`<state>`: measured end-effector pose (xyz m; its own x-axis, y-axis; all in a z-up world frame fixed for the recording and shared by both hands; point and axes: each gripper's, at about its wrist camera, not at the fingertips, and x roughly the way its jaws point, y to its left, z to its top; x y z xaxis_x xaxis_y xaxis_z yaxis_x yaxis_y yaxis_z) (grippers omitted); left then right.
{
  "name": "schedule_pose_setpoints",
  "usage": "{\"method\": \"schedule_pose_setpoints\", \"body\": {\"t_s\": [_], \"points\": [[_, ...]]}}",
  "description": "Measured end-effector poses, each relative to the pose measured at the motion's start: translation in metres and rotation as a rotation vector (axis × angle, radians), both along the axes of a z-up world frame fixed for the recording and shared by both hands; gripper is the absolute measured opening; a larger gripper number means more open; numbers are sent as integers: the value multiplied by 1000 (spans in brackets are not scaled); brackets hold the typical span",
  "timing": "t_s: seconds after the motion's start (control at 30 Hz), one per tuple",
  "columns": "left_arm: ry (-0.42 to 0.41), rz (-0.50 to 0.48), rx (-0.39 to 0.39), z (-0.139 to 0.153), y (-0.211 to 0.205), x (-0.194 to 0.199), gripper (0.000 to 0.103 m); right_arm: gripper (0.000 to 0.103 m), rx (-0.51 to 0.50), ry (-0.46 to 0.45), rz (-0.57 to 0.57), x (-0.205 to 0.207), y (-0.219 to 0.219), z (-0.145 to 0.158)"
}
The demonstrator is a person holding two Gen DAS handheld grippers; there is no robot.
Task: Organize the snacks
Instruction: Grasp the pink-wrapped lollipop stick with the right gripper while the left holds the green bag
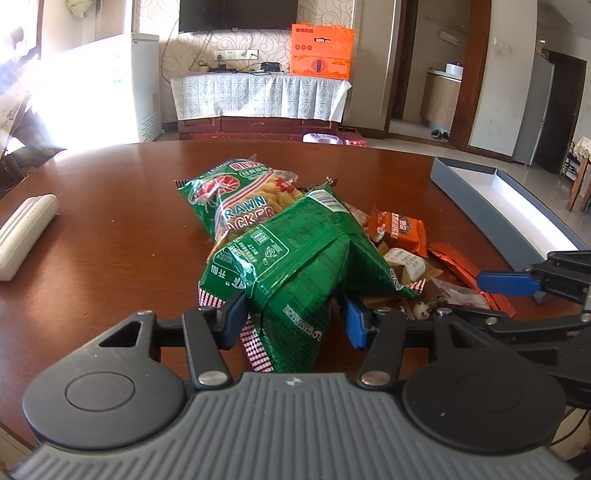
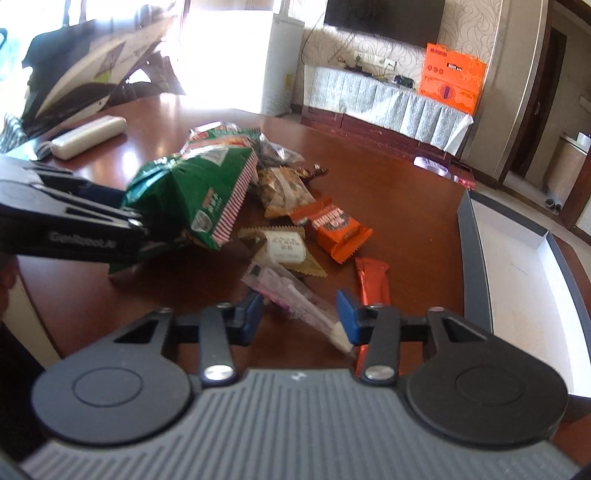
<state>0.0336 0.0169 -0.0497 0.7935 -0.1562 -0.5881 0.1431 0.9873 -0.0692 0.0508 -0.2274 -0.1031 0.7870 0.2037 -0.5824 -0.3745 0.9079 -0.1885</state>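
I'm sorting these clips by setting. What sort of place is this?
Most likely a home living room: a wall-mounted television hangs above a cloth-draped cabinet, a doorway opens onto a kitchen counter, and snacks lie on a wooden dining table.

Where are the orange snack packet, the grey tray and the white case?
orange snack packet [image 2: 334, 229], right wrist view, middle of its printed face.
grey tray [image 2: 476, 266], right wrist view, its near dark wall.
white case [image 1: 26, 236], left wrist view, its top.
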Motion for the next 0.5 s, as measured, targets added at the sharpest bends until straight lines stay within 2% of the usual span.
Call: {"method": "schedule_pose_setpoints", "body": {"t_s": [0.13, 0.2, 0.27, 0.33, 0.4, 0.5], "points": [[6, -8, 14, 0, -2, 1, 60, 44, -34, 10, -9, 1, -1, -2], [9, -11, 15, -1, -3, 2, 60, 35, -56, 24, -13, 1, -2, -5], [14, -12, 10, -1, -2, 3, 60, 31, -73, 29, -17, 0, -3, -7], [16, -12, 5, -1, -2, 4, 60, 19, -80, 10, -28, -1, -4, -4], [18, -13, 5, -1, -2, 5, 60, 15, -93, 3, -41, 1, -5, -4], [15, -17, 12, -1, -2, 5, 60, 15, -84, 13, -51, 4, -7, -3]]}}
